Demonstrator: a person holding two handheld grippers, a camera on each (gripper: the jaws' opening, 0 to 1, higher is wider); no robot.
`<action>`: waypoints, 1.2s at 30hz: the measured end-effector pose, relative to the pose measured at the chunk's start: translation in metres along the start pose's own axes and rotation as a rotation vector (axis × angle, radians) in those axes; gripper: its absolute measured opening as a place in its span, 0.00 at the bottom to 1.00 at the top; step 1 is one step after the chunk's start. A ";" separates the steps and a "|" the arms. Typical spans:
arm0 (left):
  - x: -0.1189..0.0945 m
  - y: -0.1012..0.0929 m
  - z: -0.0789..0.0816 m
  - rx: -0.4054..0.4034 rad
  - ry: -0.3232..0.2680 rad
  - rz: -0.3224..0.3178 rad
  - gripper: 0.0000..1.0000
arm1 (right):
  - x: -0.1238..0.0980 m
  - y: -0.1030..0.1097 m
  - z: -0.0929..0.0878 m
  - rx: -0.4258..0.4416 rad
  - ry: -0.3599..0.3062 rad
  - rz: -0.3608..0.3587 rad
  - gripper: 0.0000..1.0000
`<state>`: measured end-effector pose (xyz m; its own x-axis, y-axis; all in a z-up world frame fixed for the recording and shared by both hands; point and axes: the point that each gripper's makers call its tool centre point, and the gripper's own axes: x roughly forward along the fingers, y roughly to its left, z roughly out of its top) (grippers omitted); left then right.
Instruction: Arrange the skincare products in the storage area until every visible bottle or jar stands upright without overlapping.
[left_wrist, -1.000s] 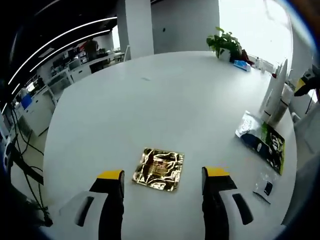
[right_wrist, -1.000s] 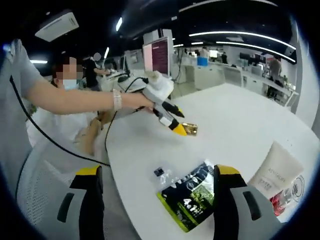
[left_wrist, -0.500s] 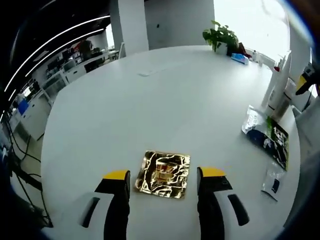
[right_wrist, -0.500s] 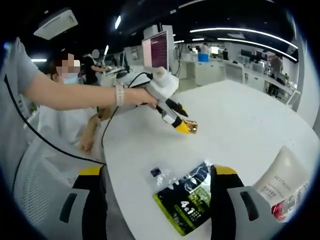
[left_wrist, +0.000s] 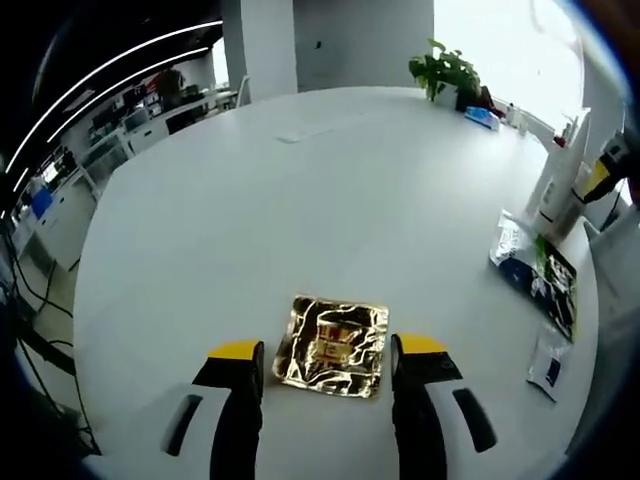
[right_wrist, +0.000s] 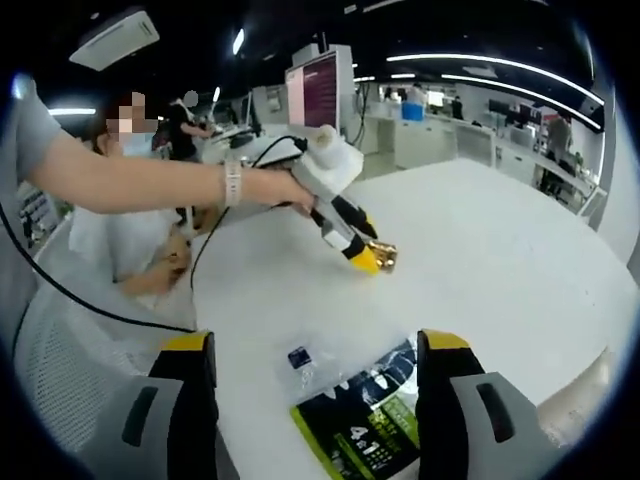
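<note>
- One gold foil sachet (left_wrist: 333, 345) lies flat on the white table (left_wrist: 300, 200), between the spread jaws of the left gripper (left_wrist: 327, 365), whose yellow tips sit just at its near corners; nothing is pinched yet.
- A flat, crinkled packet gives the jaws little edge to bite, so closing from here may, I judge, simply skate it across the table or crumple it instead of lifting it.
- Two white tubes (left_wrist: 558, 185) stand upright near the table's far right side, with a black-and-green pouch (left_wrist: 540, 280) lying flat beside them and a small clear packet (left_wrist: 548, 362) nearer the edge; a careless sweep with the sachet could knock the tubes over.
- In the right gripper view, the right gripper (right_wrist: 315, 375) hangs with jaws wide apart and empty over the same black-and-green pouch, which lies close to the table edge and could be nudged off.
- The left gripper also shows there, held by a person's hand (right_wrist: 285, 190), trailing a cable (right_wrist: 205, 250) that might drag across the packets.
</note>
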<state>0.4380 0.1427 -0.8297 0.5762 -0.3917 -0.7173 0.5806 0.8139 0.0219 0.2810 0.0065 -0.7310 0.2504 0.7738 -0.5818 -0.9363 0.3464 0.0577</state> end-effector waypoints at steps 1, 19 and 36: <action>0.000 0.000 0.000 0.001 0.000 -0.001 0.45 | 0.001 -0.002 0.000 0.001 0.002 -0.001 0.81; -0.001 -0.008 -0.006 0.032 0.028 -0.022 0.36 | 0.040 -0.022 -0.005 -0.051 0.049 -0.051 0.73; -0.016 -0.041 -0.016 0.005 -0.024 -0.102 0.36 | 0.061 -0.039 -0.025 0.018 0.082 -0.087 0.39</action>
<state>0.3955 0.1226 -0.8302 0.5277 -0.4825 -0.6991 0.6397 0.7672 -0.0466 0.3270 0.0268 -0.7887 0.3091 0.6948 -0.6494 -0.9071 0.4205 0.0180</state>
